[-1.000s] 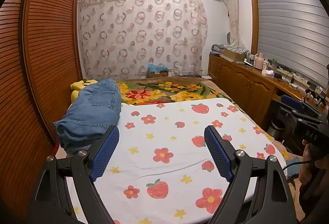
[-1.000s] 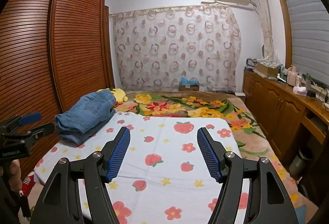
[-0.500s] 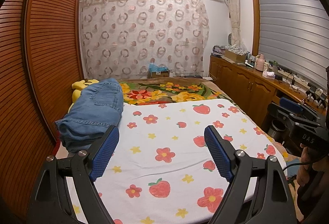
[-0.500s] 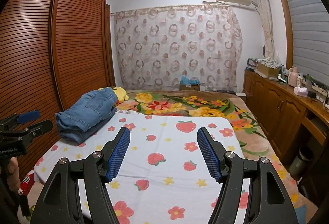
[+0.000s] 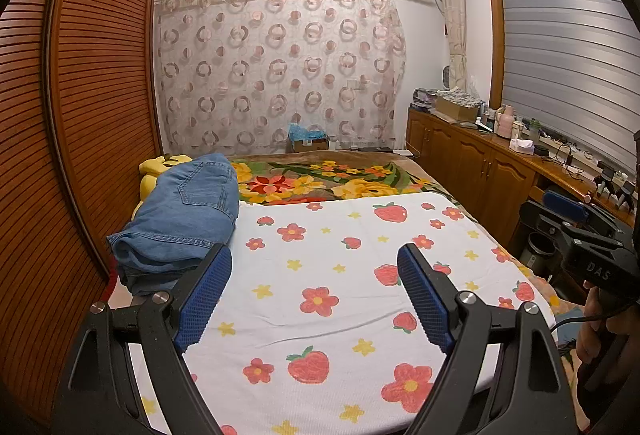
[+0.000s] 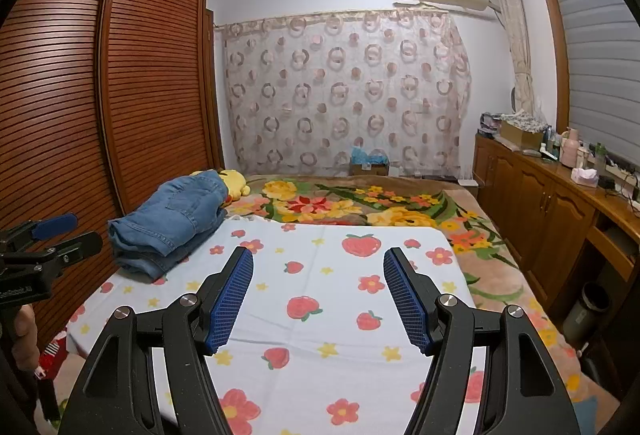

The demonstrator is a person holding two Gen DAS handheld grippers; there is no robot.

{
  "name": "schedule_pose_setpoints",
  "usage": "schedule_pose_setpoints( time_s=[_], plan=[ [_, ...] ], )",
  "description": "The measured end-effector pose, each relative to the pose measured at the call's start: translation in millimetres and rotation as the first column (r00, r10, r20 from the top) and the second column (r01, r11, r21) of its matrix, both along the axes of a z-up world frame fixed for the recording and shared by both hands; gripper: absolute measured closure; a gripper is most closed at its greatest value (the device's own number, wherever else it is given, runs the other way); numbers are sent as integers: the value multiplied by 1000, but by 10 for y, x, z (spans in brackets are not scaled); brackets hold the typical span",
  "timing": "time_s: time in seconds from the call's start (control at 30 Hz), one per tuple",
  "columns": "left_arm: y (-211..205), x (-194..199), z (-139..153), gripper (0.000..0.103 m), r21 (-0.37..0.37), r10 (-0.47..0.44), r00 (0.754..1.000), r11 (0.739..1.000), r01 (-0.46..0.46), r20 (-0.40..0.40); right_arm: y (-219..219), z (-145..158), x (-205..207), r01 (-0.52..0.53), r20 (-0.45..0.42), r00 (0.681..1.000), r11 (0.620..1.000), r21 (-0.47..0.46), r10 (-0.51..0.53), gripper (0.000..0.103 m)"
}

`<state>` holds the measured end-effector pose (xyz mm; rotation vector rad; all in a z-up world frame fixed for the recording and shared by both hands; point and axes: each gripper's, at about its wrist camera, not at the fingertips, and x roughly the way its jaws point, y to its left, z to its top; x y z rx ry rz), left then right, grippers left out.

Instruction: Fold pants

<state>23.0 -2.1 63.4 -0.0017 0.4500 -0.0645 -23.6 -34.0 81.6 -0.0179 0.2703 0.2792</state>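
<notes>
Folded blue denim pants (image 5: 182,219) (image 6: 176,219) lie in a stack at the left edge of the bed, partly on the white strawberry-and-flower sheet (image 5: 340,275) (image 6: 340,299). My left gripper (image 5: 314,267) hovers open over the sheet, just right of the pants, with nothing between its blue pads. My right gripper (image 6: 318,267) is also open and empty, above the sheet's middle and well right of the pants. Each gripper shows in the other's view, at the frame's edge, held by a hand.
A brown slatted wardrobe (image 5: 80,139) runs close along the bed's left side. A yellow plush toy (image 6: 236,181) lies behind the pants. A floral blanket (image 5: 328,183) covers the far bed. Wooden cabinets (image 6: 552,215) with clutter line the right wall; a bin (image 6: 588,311) stands below.
</notes>
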Motion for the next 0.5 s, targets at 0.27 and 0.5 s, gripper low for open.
schedule_pose_setpoints(
  time_s=[0.27, 0.5],
  plan=[
    [-6, 1, -6, 18, -2, -2, 1000, 1000, 2, 0, 18, -19, -15, 0, 1, 1000, 1000, 0, 0, 33],
    [15, -13, 0, 18, -1, -4, 1000, 1000, 4, 0, 15, -17, -14, 2, 2, 1000, 1000, -1, -2, 33]
  ],
)
